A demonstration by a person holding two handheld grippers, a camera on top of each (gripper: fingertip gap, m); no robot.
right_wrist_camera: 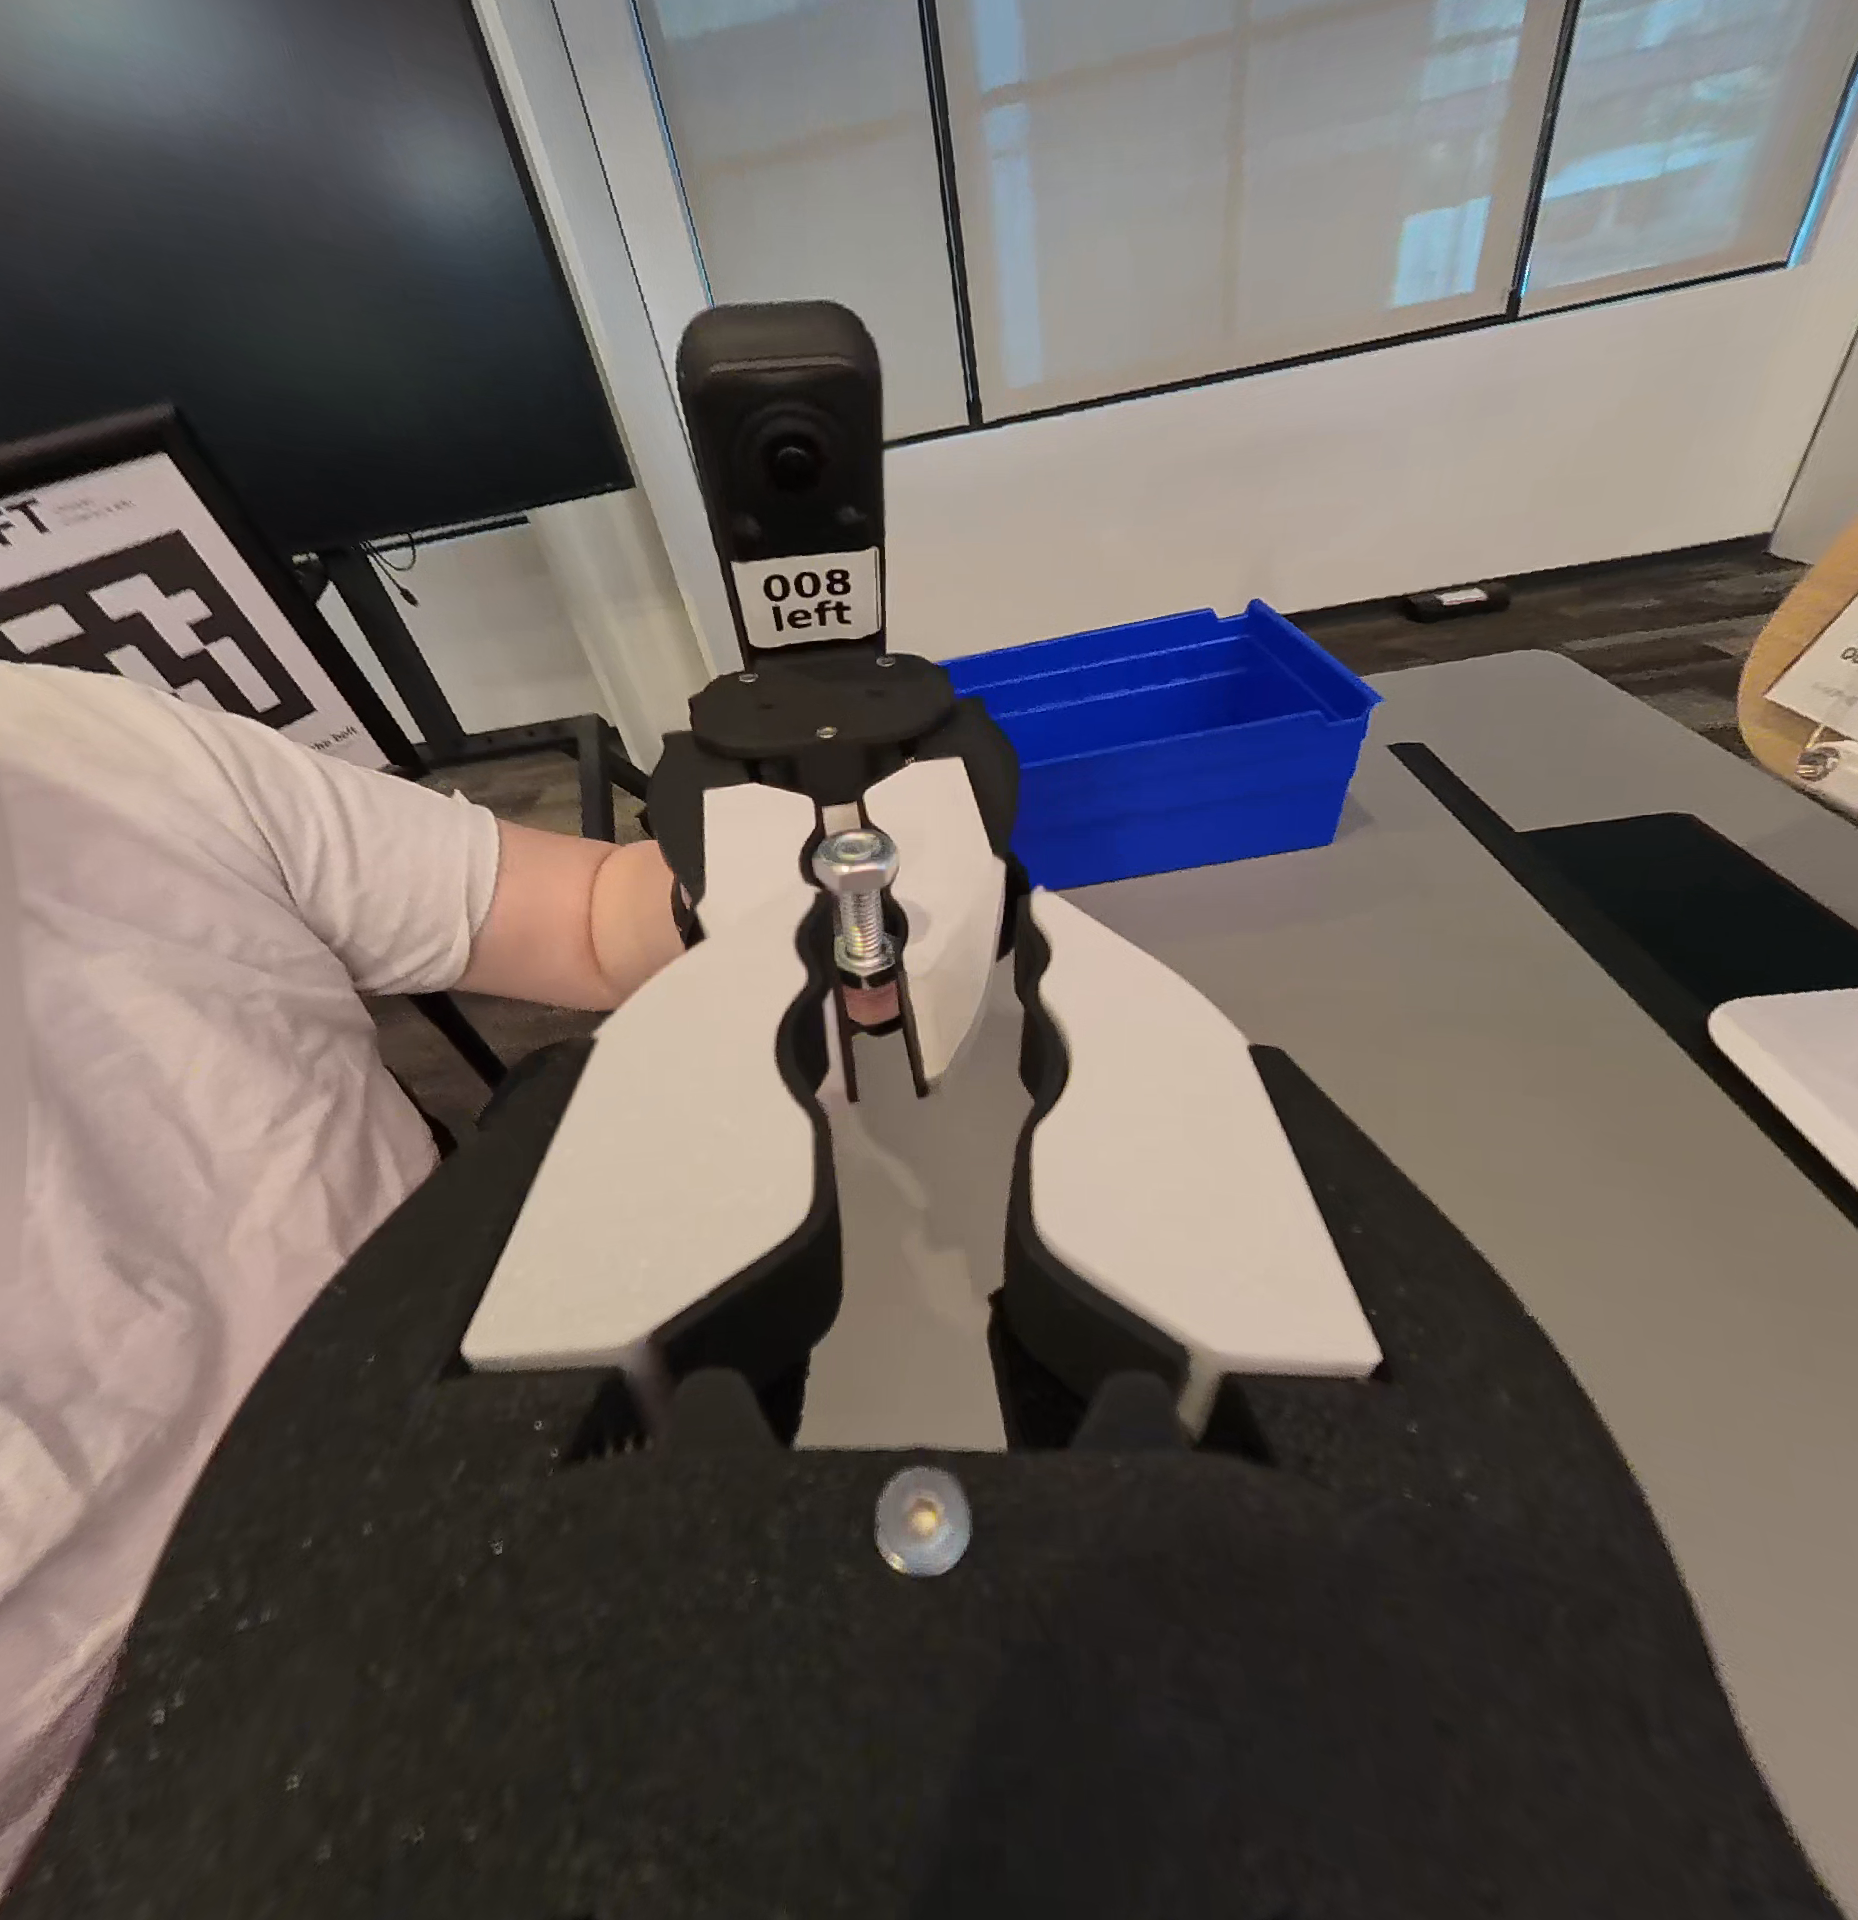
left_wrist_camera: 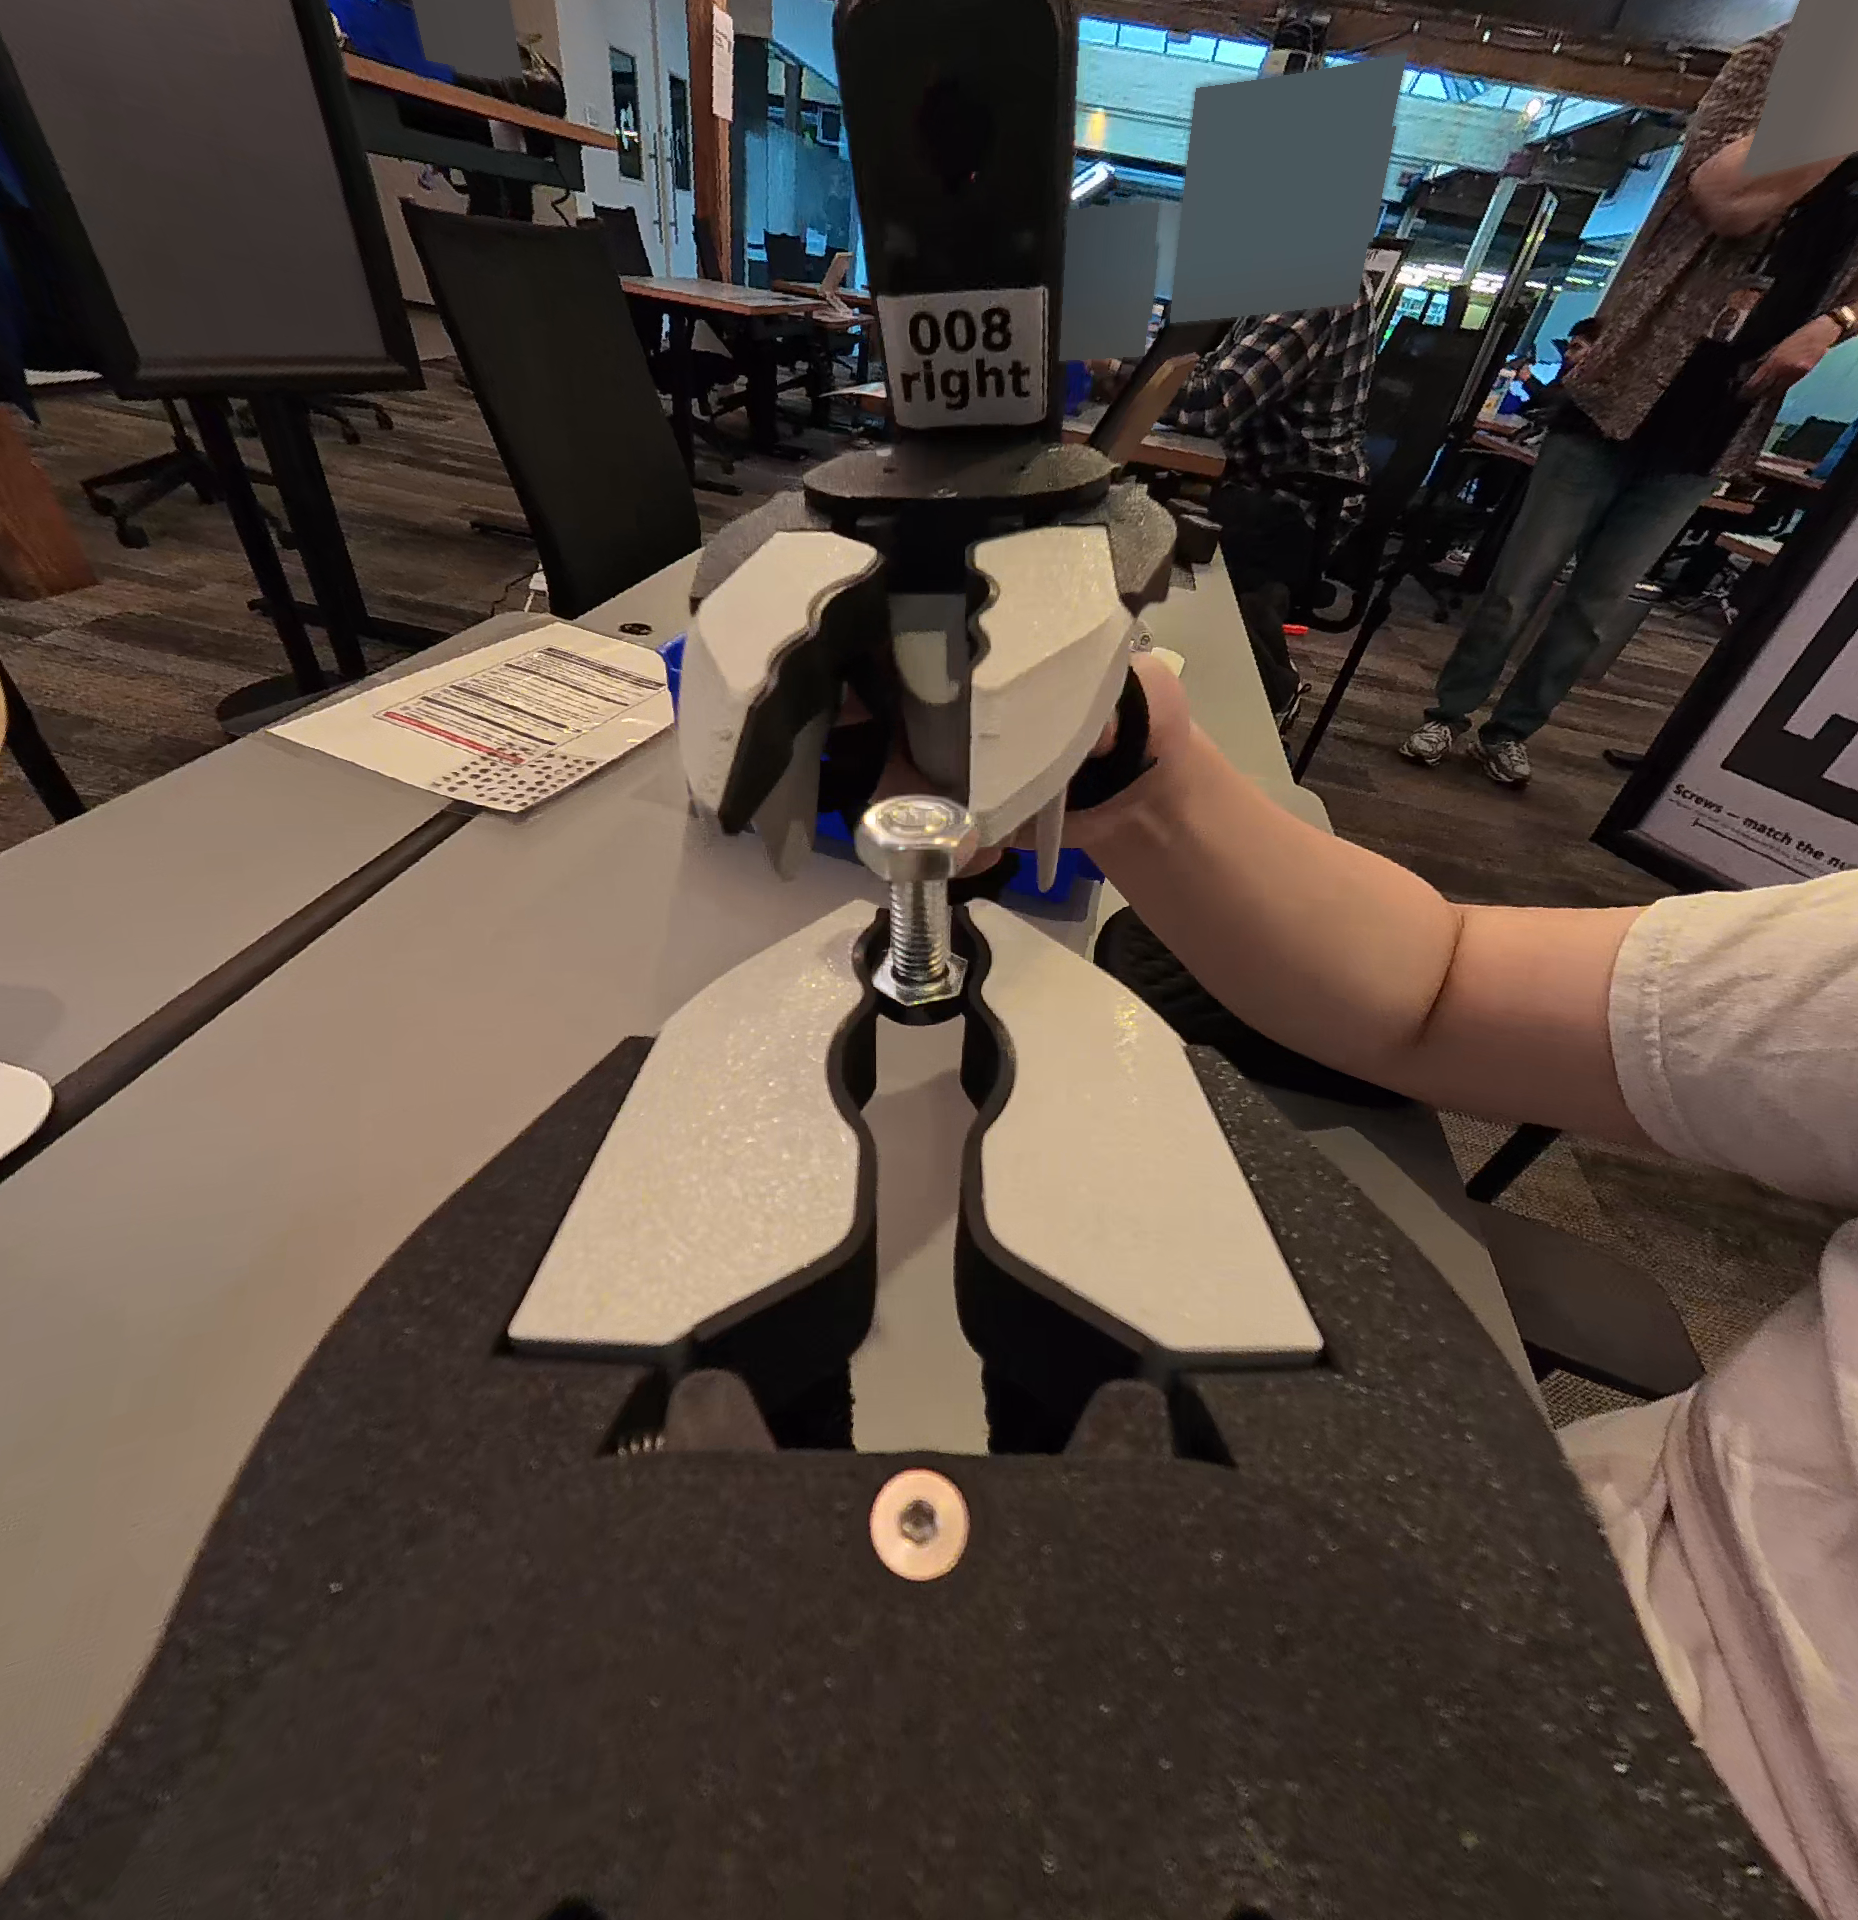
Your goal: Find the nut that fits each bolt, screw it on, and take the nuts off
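Observation:
A silver hex bolt [left_wrist_camera: 917,883] stands upright, head up, with a silver nut [left_wrist_camera: 920,982] on the lower end of its thread. My left gripper [left_wrist_camera: 920,977] is shut on the nut and holds it above the grey table [left_wrist_camera: 229,935]. My right gripper [left_wrist_camera: 920,862] faces it from the far side, jaws open on either side of the bolt head. In the right wrist view the bolt [right_wrist_camera: 863,914] and nut [right_wrist_camera: 868,982] sit in the left gripper [right_wrist_camera: 871,987], between the spread fingers of my right gripper [right_wrist_camera: 894,935].
A blue plastic bin [right_wrist_camera: 1164,748] stands on the table [right_wrist_camera: 1424,1039] behind the left gripper. A printed sheet [left_wrist_camera: 489,717] lies at the far left. Framed marker boards [left_wrist_camera: 1798,727] [right_wrist_camera: 104,623] stand beside the table. A white object [right_wrist_camera: 1818,1060] lies at the right edge. People stand in the background. My two grippers' fingertips are within a few centimetres of each other.

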